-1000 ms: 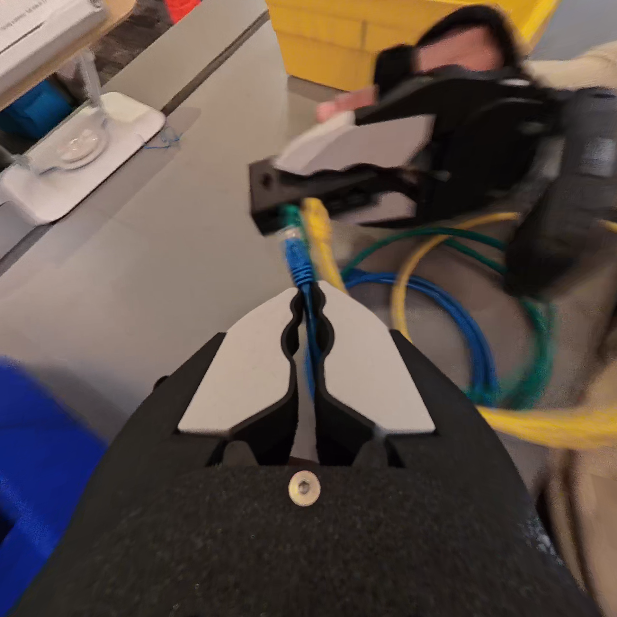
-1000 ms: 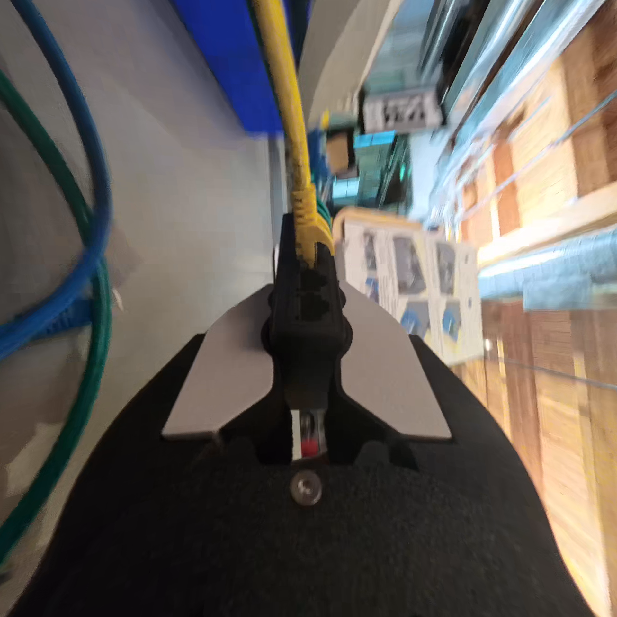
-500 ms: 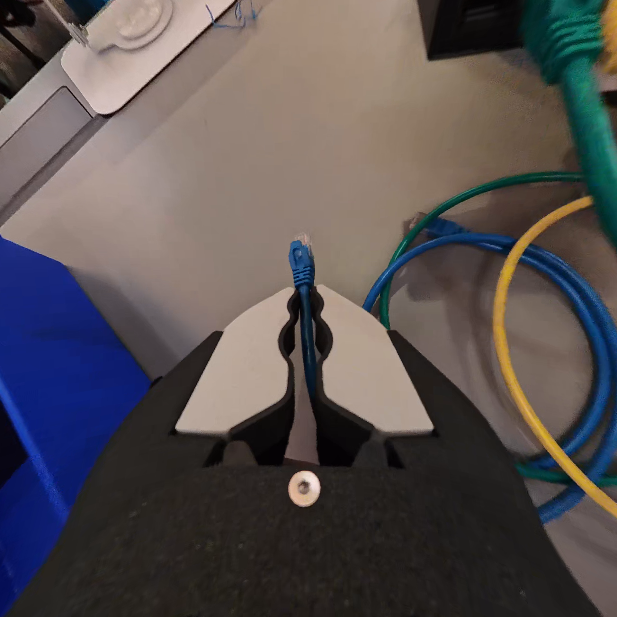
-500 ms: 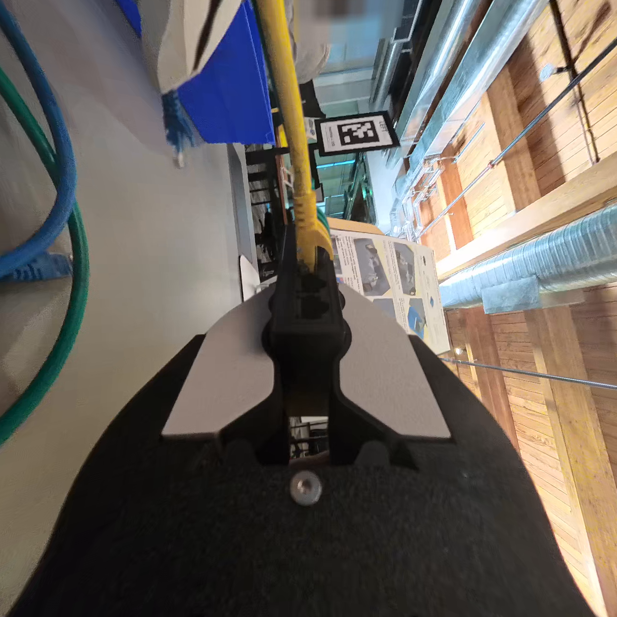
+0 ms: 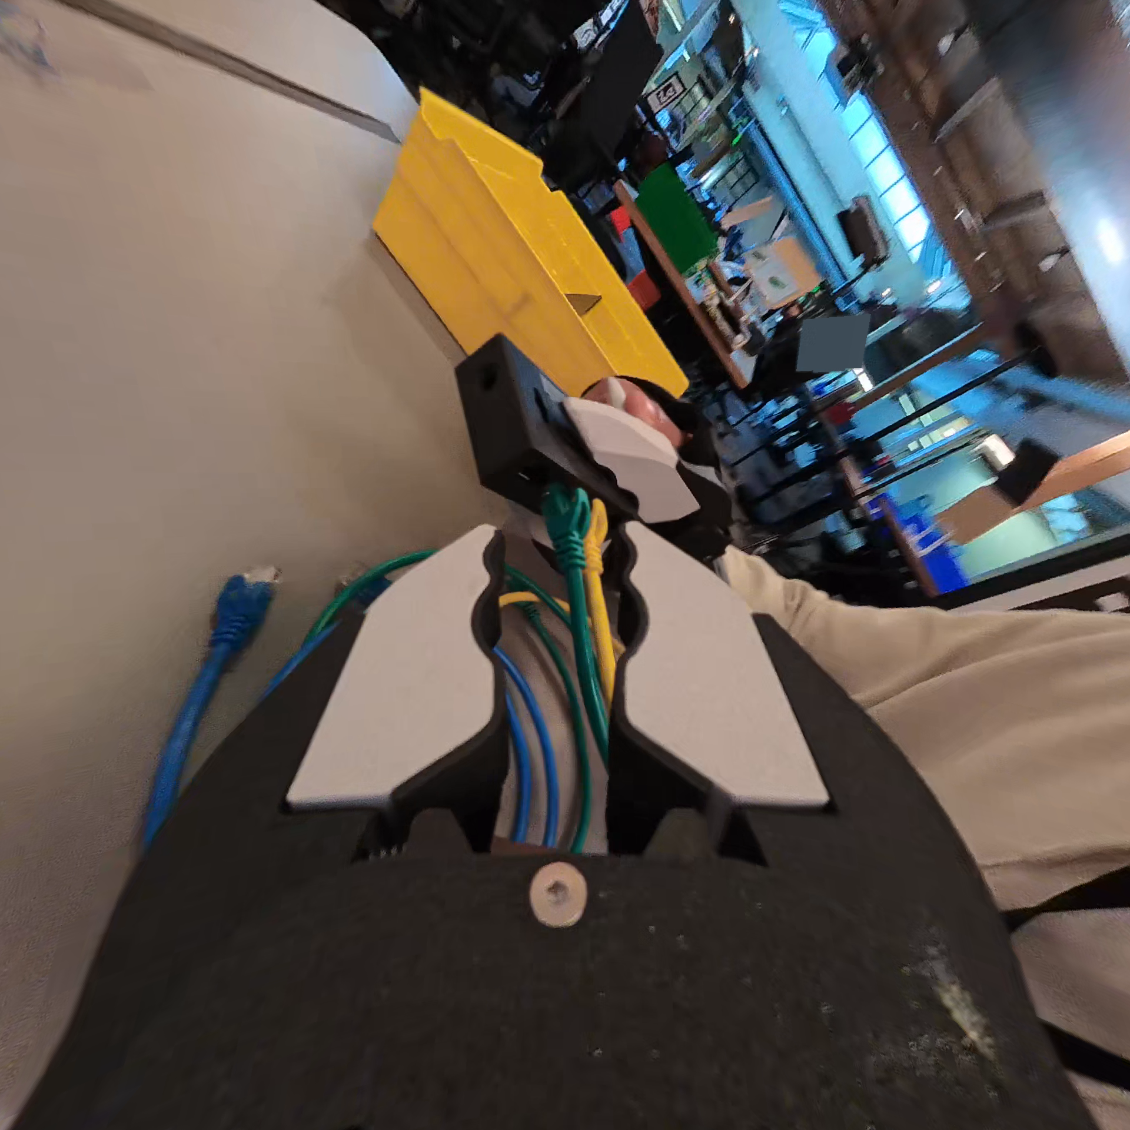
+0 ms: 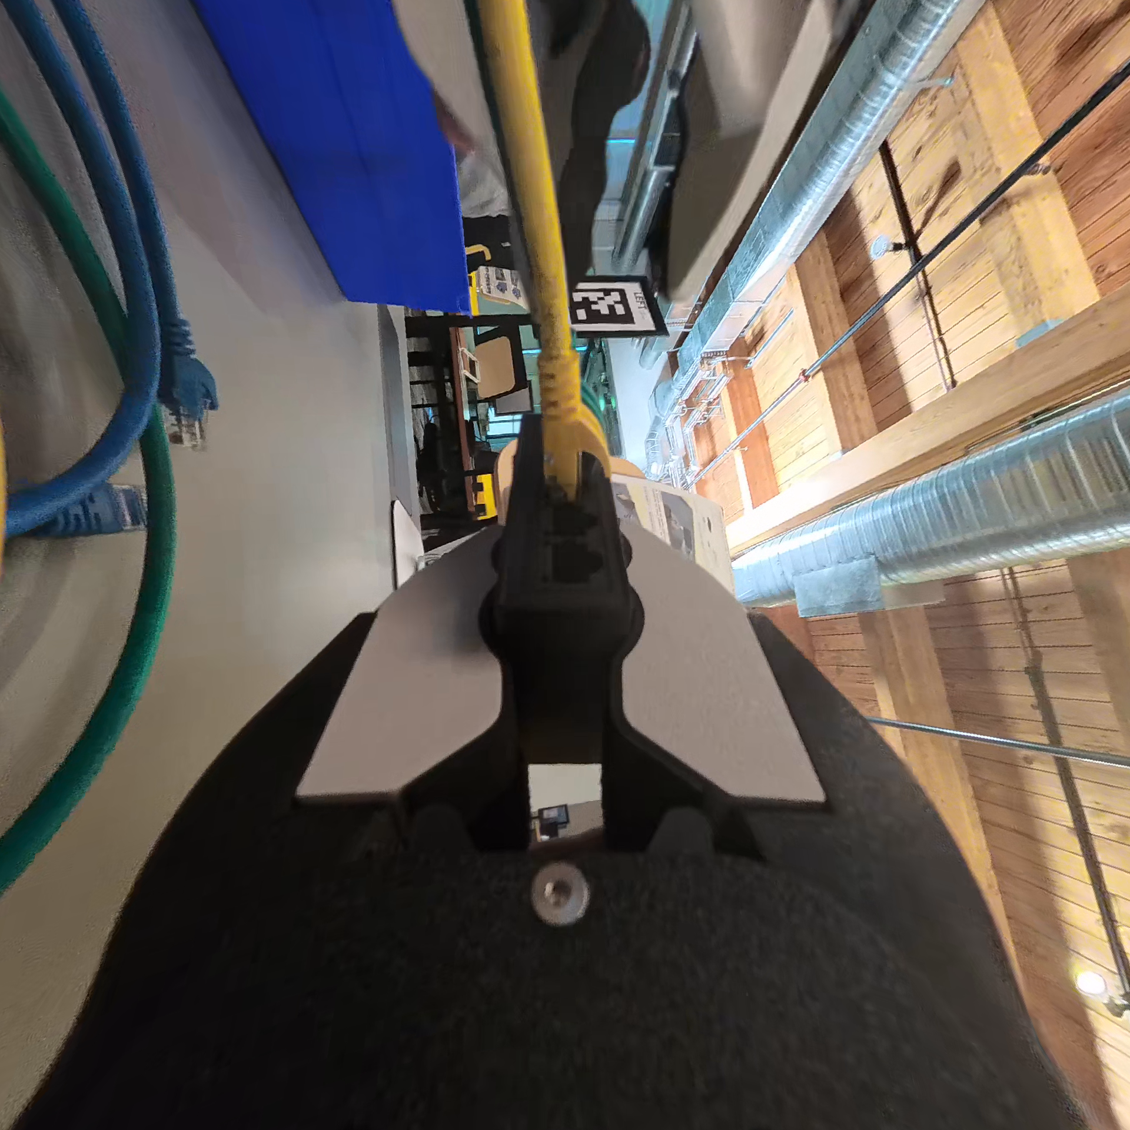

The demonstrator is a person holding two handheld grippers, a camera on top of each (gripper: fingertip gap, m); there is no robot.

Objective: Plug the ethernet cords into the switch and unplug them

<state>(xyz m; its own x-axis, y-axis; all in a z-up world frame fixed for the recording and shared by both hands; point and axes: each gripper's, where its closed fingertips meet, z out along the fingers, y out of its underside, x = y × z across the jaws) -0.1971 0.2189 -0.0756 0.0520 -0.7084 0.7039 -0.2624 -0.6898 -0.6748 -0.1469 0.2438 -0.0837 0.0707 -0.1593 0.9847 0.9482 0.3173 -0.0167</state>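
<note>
In the left wrist view my left gripper [image 5: 557,550] is open. The green cord [image 5: 568,538] and the yellow cord [image 5: 596,550] run between its fingers, unclamped, and are plugged into the black switch [image 5: 507,422]. The blue cord's plug [image 5: 241,602] lies loose on the table to the left. In the right wrist view my right gripper [image 6: 559,544] is shut on the switch [image 6: 562,587], held off the table. The yellow cord [image 6: 550,306] is plugged into its far port, with the green cord [image 6: 593,400] just behind. Two blue plugs [image 6: 186,391] [image 6: 116,510] lie on the table.
A yellow bin [image 5: 507,257] stands on the table beyond the switch. A blue bin [image 6: 342,140] stands at the table's other side. Loops of blue and green cord [image 6: 147,550] lie on the table [image 5: 183,306]. A person's beige sleeve [image 5: 917,703] reaches in from the right.
My left gripper has let go of the blue cord, opened, and swung up around the green and yellow cords at the switch. The blue plug now lies on the table. The right gripper still holds the switch.
</note>
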